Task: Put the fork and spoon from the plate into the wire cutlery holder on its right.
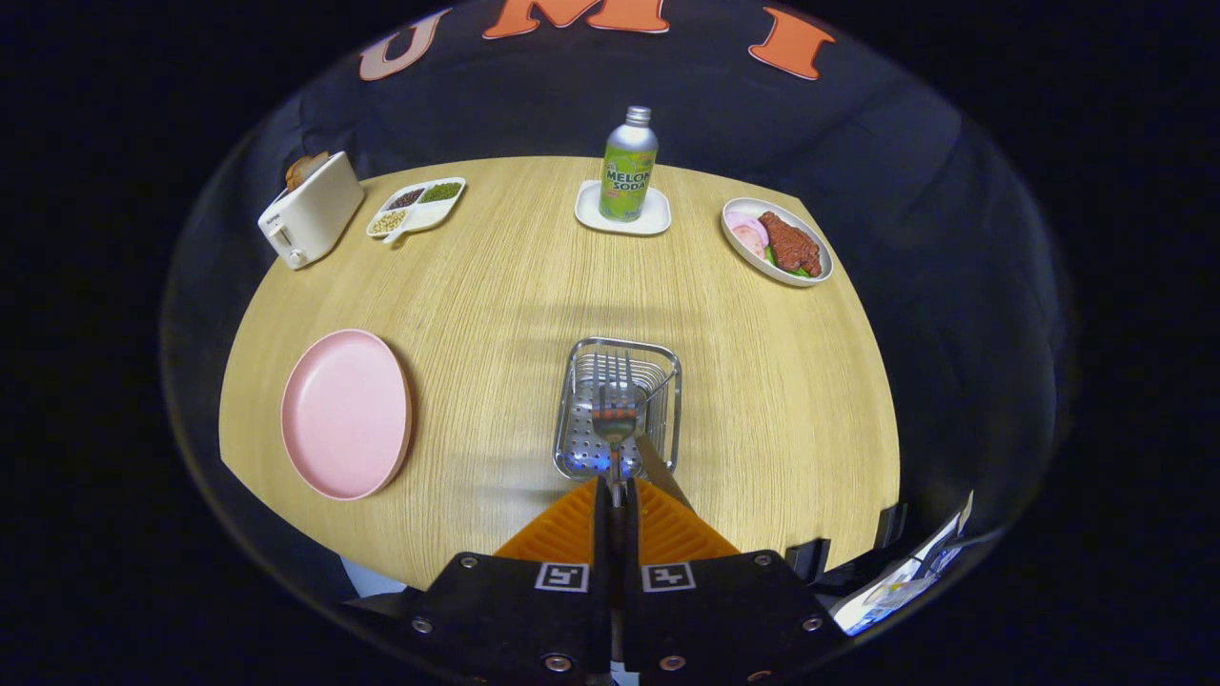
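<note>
Claw is pinching narrow, both fingers pressing on the handle of the fork. The fork is sticking out ahead of the fingertips, tines forward, hanging over the wire cutlery holder. That holder is serving as the landmark. It is sitting on the wooden table, just ahead of the fingers. The spoon is lying inside it, its handle leaning out over the near rim just beside the fork. The pink plate is sitting bare, left of the holder and well apart from it. Beyond the holder, a soda bottle is standing upright on a small white tray. Beyond and right, a food dish. Beyond and far left, a toaster and a divided dish.
</note>
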Demonstrator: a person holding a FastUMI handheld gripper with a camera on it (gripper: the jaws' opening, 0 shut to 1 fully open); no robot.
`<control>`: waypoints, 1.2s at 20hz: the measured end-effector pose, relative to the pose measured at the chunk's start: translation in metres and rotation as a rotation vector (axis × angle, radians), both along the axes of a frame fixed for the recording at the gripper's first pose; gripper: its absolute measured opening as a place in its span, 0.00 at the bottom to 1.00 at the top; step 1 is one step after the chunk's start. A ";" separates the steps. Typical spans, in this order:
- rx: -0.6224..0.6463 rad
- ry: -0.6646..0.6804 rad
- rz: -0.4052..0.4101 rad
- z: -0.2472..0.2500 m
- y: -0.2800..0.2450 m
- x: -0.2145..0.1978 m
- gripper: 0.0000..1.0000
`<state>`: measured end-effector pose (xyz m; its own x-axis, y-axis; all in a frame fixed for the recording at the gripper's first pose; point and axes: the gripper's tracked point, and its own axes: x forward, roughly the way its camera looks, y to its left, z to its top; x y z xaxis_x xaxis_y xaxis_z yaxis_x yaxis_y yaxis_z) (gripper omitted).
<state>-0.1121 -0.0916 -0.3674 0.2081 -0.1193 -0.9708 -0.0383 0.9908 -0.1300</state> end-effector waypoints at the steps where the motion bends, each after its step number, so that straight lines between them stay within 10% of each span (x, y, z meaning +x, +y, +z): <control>1: -0.003 0.009 0.006 0.000 0.000 -0.002 0.06; 12: 0.086 -0.157 0.015 0.018 0.016 0.048 0.10; 24: 0.096 -0.941 0.041 0.233 0.038 0.174 0.31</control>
